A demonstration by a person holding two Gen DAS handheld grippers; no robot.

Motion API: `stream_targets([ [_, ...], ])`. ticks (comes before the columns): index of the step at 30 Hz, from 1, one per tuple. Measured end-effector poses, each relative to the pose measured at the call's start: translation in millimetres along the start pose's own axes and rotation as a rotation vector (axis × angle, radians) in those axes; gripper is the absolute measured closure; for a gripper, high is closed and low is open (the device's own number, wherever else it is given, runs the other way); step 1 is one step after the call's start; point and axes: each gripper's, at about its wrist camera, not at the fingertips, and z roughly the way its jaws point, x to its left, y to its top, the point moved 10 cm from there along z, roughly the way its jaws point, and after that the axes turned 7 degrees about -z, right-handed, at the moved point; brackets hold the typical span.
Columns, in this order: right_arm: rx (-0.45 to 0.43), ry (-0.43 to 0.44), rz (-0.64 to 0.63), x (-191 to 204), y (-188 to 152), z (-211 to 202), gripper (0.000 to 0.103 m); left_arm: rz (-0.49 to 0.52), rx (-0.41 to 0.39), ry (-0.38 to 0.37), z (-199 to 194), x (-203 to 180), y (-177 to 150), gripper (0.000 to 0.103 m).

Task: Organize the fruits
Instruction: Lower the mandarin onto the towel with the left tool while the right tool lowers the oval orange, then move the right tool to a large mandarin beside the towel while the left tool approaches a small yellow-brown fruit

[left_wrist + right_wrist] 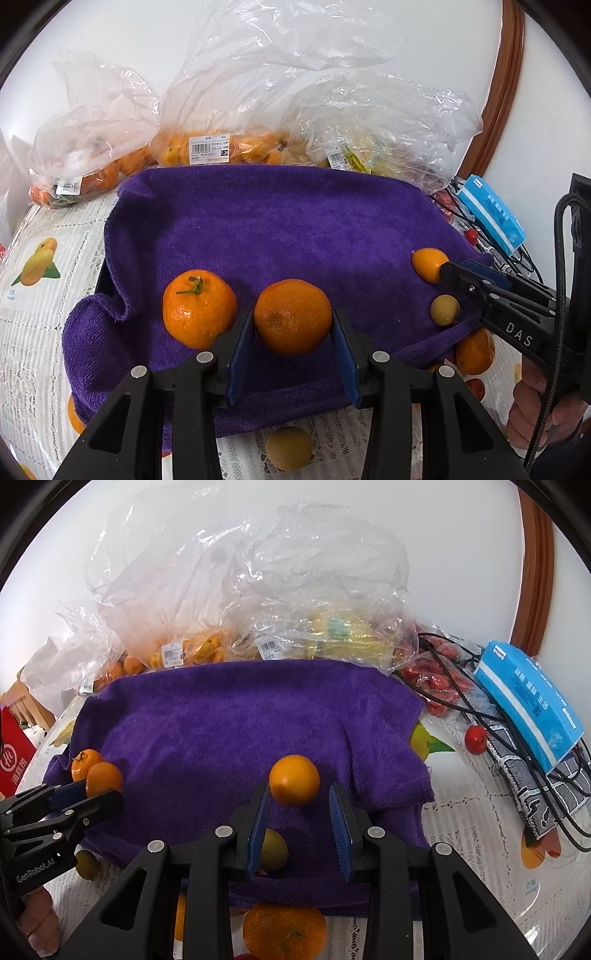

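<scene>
**Fruit positions on the purple towel**

Left gripper (293, 325): jaws partly open, one blue pad on each side of a mandarin (292, 316) at lower centre of the left wrist view. The pads appear to touch its sides, though firm contact cannot be confirmed. A second mandarin with a stem (199, 314) sits just left of it on the purple towel (258, 229).

Right gripper (299, 812): jaws narrowly open. A small orange fruit (294, 780) lies at the fingertips, centre of the right wrist view; whether it is gripped cannot be told. A yellowish fruit (275, 851) lies below the left pad.

Clear plastic bags (207, 147) of fruit fill the upper frame behind the towel. A blue tissue pack (528, 709) lies at right.
</scene>
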Motion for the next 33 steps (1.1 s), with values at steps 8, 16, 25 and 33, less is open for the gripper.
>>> stream_targets([
  [8,-0.017,-0.014,0.009,-4.1,3.6,-7.3,0.061,-0.001,-0.06,-0.029,-14.0,-5.1,7.6,0.053],
  [16,-0.026,-0.017,0.016,-5.5,5.6,-11.5,0.056,0.006,-0.07,-0.029,-16.1,-7.8,8.7,0.049],
  [25,-0.045,-0.031,-0.007,-2.1,7.4,-15.6,0.054,0.008,-0.071,-0.032,-15.9,-9.0,7.8,0.048],
  [33,-0.075,-0.051,0.017,-7.2,8.8,-22.3,0.053,0.006,-0.069,-0.039,-18.7,-13.3,5.4,0.048],
])
